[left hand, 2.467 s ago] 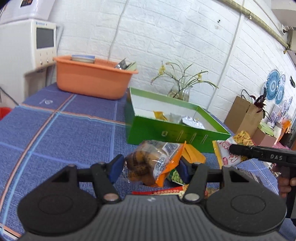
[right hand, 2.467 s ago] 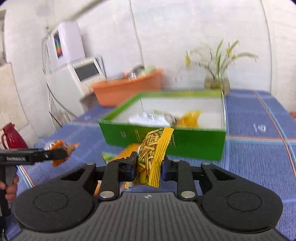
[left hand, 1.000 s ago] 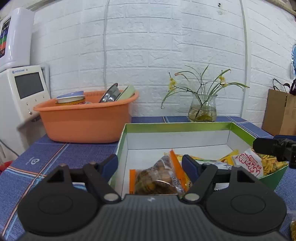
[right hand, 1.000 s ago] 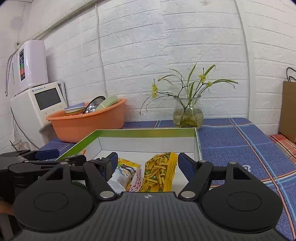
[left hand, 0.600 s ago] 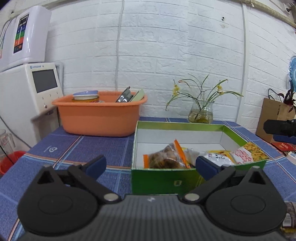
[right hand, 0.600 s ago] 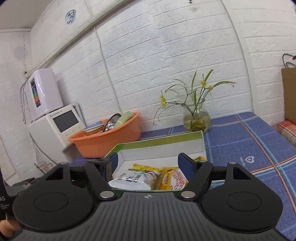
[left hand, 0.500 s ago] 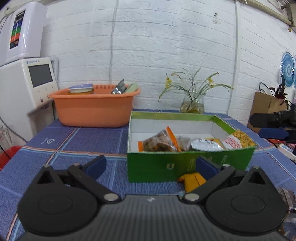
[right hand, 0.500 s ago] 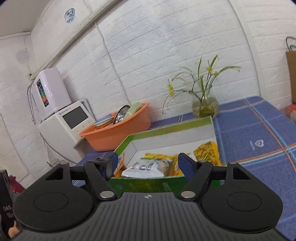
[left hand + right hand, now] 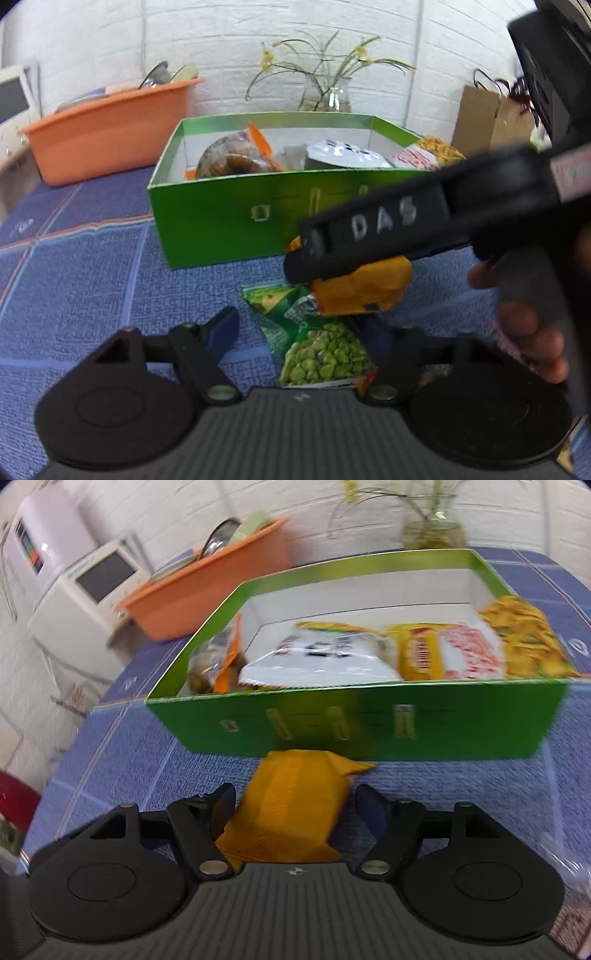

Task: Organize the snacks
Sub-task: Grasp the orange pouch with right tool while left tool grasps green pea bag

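A: What do we have in front of us on the table?

B: We see a blue checked tablecloth [image 9: 92, 273] with a green cardboard box [image 9: 229, 218] standing on it. The box holds several snack packets: a clear bag of brown cakes [image 9: 229, 158] at its left end, a white packet [image 9: 343, 151] in the middle, and a red and white packet [image 9: 469, 650] and a yellow crisp packet [image 9: 524, 638] toward the right.

A: And what lies outside the box?

B: Just near of the box's front wall, we find an orange packet [image 9: 291, 808] lying flat, and nearer still a green pea packet [image 9: 317, 347], partly under the orange one.

A: How do our tongs stand?

B: Our left gripper [image 9: 301, 332] has its jaws apart and closing. The pea packet lies between them, and the pads do not press on it. Our right gripper [image 9: 295, 808] has its jaws apart on either side of the orange packet, also without pressing. In the left view, the right gripper's black body crosses over the orange packet, with the person's fingers [image 9: 532, 332] on its handle.

A: What sits farther back?

B: An orange plastic basin [image 9: 107, 129] with dishes stands far left, and a glass vase of flowers [image 9: 325, 92] stands behind the box against a white brick wall [image 9: 221, 37].
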